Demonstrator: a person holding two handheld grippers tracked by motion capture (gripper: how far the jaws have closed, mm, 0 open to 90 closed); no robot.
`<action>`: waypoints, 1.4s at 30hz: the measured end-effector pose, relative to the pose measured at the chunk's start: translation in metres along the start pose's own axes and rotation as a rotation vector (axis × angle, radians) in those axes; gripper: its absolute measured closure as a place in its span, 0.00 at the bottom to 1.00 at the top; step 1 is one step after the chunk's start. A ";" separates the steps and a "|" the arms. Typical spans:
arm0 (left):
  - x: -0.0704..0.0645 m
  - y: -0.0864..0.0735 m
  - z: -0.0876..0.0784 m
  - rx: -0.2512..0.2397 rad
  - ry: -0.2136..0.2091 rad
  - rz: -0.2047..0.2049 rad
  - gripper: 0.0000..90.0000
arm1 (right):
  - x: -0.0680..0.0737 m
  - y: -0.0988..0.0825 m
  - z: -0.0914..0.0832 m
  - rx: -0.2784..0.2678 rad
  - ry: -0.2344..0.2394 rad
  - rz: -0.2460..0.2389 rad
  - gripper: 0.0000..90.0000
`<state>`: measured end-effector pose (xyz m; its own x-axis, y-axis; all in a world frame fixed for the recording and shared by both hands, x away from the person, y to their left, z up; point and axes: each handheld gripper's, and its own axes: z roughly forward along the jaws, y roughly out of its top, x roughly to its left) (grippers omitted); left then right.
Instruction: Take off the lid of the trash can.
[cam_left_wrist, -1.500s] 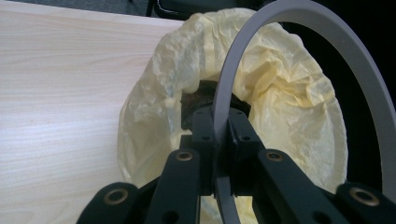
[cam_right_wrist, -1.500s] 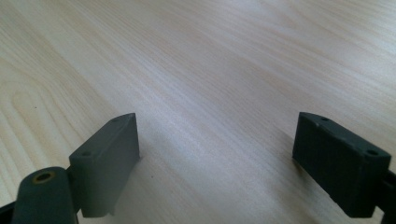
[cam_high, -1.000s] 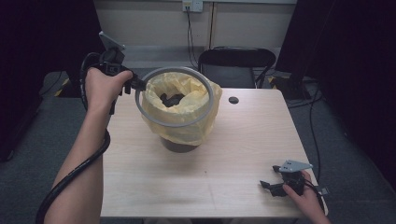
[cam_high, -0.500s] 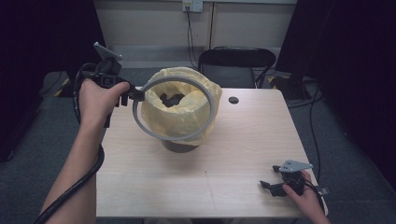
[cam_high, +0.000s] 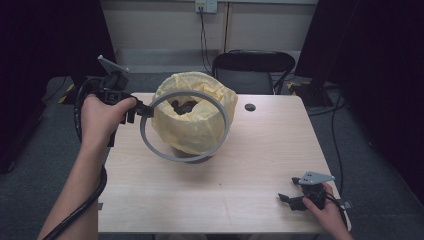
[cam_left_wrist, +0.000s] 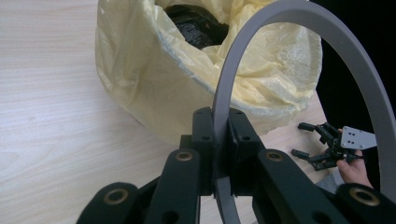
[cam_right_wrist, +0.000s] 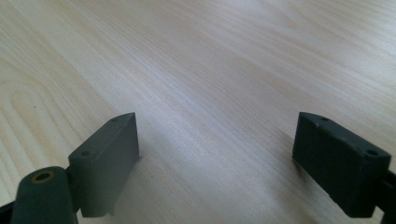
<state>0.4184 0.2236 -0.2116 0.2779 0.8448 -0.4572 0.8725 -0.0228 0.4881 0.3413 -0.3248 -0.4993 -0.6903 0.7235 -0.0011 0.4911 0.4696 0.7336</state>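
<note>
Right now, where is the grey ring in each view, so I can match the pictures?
High view: grey ring left of centre, tilted against the yellow bag, clamped by the left gripper.
Left gripper view: arcs from between the jaws at bottom centre up to top right.
Right gripper view: not in it.
Shared landmark: the table.

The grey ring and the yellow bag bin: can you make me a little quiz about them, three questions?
1. True or false: the left claw is shut on the grey ring.
2. What lines the bin? A) a yellow plastic bag B) a blue cloth C) newspaper
3. Where is the right claw, and is it open or shut?

Key
1. True; its pads pinch the ring's band.
2. A.
3. Low over the wooden table at its near right corner, open, nothing between its pads.
</note>
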 end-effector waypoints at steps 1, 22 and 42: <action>0.001 -0.001 0.000 -0.001 -0.005 0.003 0.93 | 0.000 0.000 0.000 0.000 0.000 0.000 0.15; 0.011 -0.031 -0.007 0.010 -0.028 -0.010 0.93 | 0.000 0.000 0.000 -0.002 -0.001 0.001 0.15; 0.021 -0.050 -0.006 0.014 -0.060 -0.002 0.93 | 0.000 0.000 0.000 -0.001 -0.001 0.000 0.15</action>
<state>0.3782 0.2461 -0.2409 0.2999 0.8111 -0.5021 0.8785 -0.0295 0.4769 0.3412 -0.3247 -0.4995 -0.6896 0.7242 -0.0015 0.4907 0.4688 0.7344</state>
